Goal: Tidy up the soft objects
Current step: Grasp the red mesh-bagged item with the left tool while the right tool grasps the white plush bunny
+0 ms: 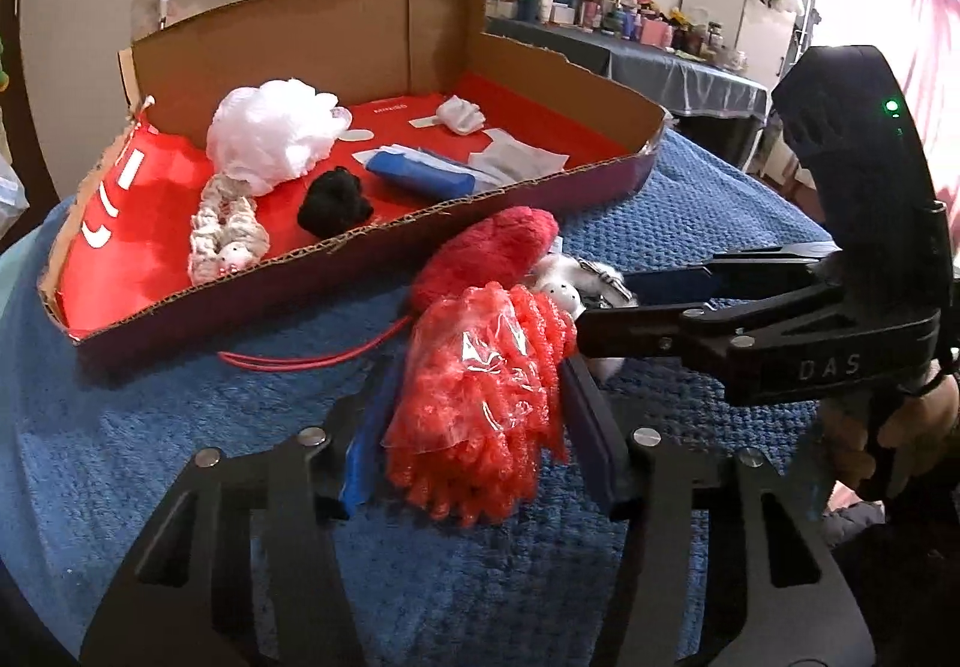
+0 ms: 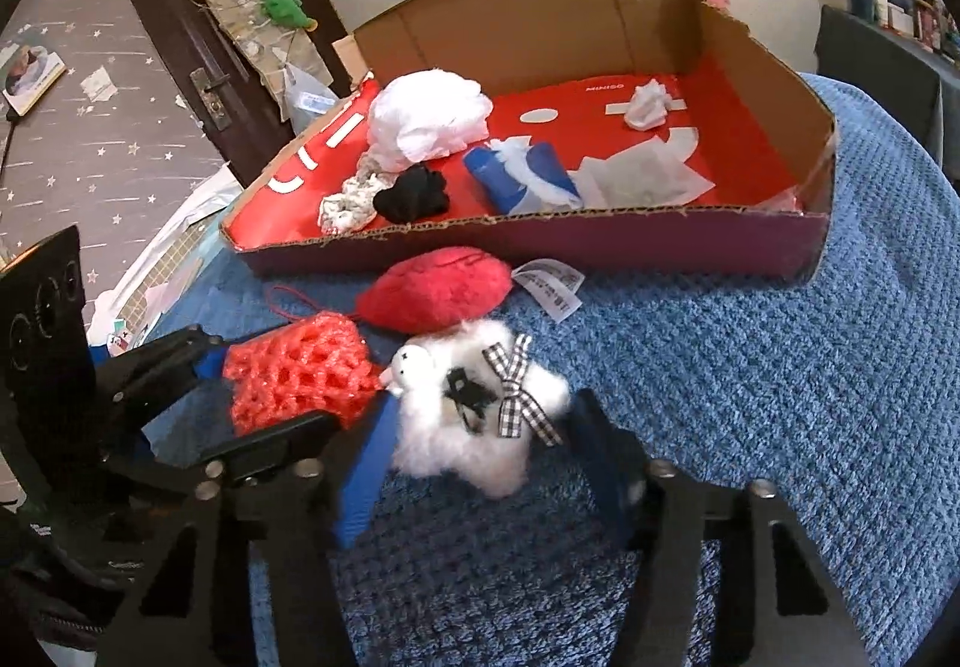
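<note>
An orange-red foam net in clear wrap (image 1: 480, 403) lies on the blue towel between the fingers of my left gripper (image 1: 480, 397), which is open around it; it also shows in the right wrist view (image 2: 294, 373). A white fluffy plush with a checked bow (image 2: 474, 409) lies between the fingers of my right gripper (image 2: 480, 427), open around it. Its face peeks out in the left wrist view (image 1: 564, 295). A red plush heart (image 2: 438, 289) lies just behind both, in front of the cardboard box (image 2: 540, 241).
The box holds a white mesh puff (image 1: 270, 133), a crochet piece (image 1: 225, 235), a black scrunchie (image 1: 333, 202), a blue roll (image 1: 420, 175), white cloths and paper. A blue towel (image 2: 780, 367) covers the table. A cluttered counter (image 1: 630, 31) stands behind.
</note>
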Demonstrator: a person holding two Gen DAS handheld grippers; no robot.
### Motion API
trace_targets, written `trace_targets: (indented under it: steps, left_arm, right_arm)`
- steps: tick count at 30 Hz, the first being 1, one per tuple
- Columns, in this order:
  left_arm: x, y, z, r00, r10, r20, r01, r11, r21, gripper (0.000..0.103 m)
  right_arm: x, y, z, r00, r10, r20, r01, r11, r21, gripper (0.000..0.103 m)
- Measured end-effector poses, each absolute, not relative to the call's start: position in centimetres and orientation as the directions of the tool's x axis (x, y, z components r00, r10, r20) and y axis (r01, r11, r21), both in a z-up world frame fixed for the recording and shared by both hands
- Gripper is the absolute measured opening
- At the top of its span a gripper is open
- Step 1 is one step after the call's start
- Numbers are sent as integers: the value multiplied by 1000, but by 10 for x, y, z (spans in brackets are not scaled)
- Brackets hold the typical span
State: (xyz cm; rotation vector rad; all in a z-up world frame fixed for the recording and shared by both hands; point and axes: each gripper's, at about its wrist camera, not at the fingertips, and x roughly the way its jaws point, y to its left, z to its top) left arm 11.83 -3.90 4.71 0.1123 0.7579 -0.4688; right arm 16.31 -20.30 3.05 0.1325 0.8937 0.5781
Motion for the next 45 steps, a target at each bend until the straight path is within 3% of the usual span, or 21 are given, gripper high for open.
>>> trace_targets:
  steps: [2,6,8,17,25,29,30,31,32,34,45]
  left_arm:
    - [117,-38,49,632,-373,-680,446,892,-75,48]
    - [111,-34,57,656,-358,-665,435,899,-54,47]
    - [108,-31,61,668,-356,-654,431,901,-51,47]
    - [103,-17,67,698,-324,-639,396,918,-33,47]
    - [103,-6,51,688,-288,-666,355,934,-37,50]
    - [104,-7,45,686,-288,-668,348,936,-46,62]
    - [104,-7,45,687,-288,-667,348,936,-45,64]
    - [104,-7,45,689,-286,-666,346,937,-44,64]
    - [105,-8,44,689,-284,-667,345,938,-42,64]
    - [106,-8,43,687,-282,-670,343,938,-43,65]
    - [108,-11,39,683,-270,-679,337,941,-35,65]
  right_arm:
    - [162,-202,31,485,531,-695,-427,837,342,39]
    - [156,-202,35,503,532,-681,-440,836,328,34]
    - [153,-204,39,519,530,-671,-437,839,324,23]
    - [145,-210,52,549,520,-654,-430,847,312,14]
    - [141,-230,44,535,502,-679,-369,862,347,14]
    - [142,-235,36,534,479,-697,-326,877,353,26]
    - [143,-236,35,537,470,-700,-313,882,352,34]
    - [144,-238,34,537,472,-699,-307,881,359,51]
    - [144,-238,34,537,479,-695,-308,878,367,62]
    - [144,-237,37,550,467,-692,-309,884,351,68]
    - [152,-205,33,599,335,-728,-312,934,173,70]
